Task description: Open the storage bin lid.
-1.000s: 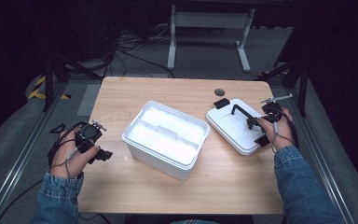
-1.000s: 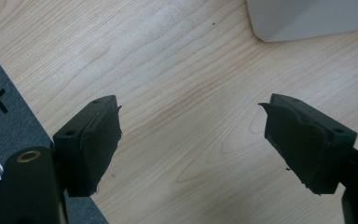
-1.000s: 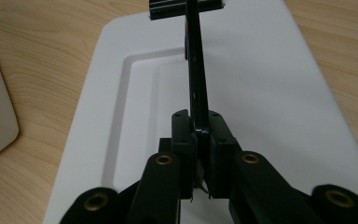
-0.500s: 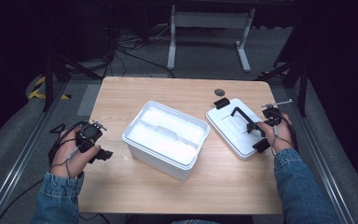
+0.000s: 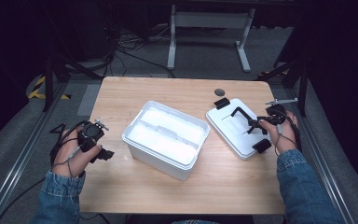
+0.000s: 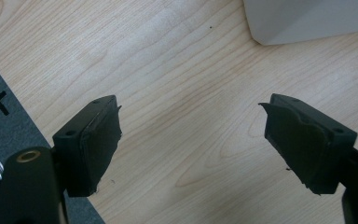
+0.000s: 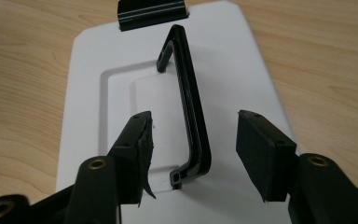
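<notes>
The white lid [image 5: 237, 128] is laid flat right of the open bin [image 5: 166, 138], long axis angled, black handle [image 7: 189, 116] raised. It's straddled by the right gripper [image 7: 193, 142], jaws apart, probably untouched. Left gripper [image 6: 191, 144] is held wide open.

Overhead light is falling evenly on the pale wooden table [image 5: 168, 93], while the floor and room around it are sinking into near black. The open white plastic bin [image 5: 165, 137] is glaring, its inner detail washing out. Shadows under it are lying soft and short. The high view is looking slightly soft and grainy. In the right gripper view the flat white plastic lid [image 7: 98, 70] is showing sharp; the near black jaws are blurring a little.
</notes>
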`<action>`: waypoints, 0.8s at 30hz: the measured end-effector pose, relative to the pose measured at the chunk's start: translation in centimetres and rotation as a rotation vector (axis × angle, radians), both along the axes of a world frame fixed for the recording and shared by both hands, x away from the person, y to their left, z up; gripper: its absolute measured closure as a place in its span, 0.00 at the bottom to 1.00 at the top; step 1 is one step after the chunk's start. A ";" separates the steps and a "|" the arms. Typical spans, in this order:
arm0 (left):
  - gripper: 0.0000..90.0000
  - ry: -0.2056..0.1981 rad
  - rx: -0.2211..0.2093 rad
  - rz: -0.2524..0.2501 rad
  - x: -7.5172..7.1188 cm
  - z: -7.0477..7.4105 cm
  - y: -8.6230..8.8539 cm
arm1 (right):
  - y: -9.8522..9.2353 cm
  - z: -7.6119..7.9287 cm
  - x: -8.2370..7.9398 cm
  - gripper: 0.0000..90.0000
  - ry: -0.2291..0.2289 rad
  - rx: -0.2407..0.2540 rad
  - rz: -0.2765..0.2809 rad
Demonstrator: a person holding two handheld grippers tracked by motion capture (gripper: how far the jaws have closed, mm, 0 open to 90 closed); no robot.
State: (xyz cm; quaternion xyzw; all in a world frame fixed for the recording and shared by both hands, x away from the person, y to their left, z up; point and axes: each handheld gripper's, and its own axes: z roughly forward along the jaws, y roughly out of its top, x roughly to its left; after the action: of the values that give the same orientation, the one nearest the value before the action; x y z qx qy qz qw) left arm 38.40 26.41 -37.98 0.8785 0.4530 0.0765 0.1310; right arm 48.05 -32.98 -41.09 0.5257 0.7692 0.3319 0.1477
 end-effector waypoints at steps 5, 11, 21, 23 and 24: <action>0.21 -0.003 0.000 0.003 0.0 0.0 0.0 | 0.7 2.0 -1.6 0.51 -0.054 -0.034 0.049; 0.21 -0.004 0.002 -0.002 -0.3 0.0 -0.1 | 2.0 3.8 -4.0 0.51 -0.075 -0.010 0.123; 0.21 -0.008 0.000 0.000 -0.6 0.1 0.0 | 4.5 5.9 -8.1 0.51 -0.080 0.038 0.242; 0.21 -0.004 0.001 -0.001 -0.6 0.1 -0.1 | 4.8 5.9 -8.7 0.51 -0.078 0.049 0.263; 0.21 -0.005 0.002 -0.003 -0.5 0.1 -0.1 | 4.8 5.9 -8.7 0.51 -0.078 0.049 0.263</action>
State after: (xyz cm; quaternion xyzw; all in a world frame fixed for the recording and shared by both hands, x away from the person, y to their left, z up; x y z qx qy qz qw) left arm 37.88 26.34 -37.85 0.8791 0.4513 0.0791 0.1312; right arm 39.35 -28.14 -35.17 0.4106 0.8168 0.3872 0.1199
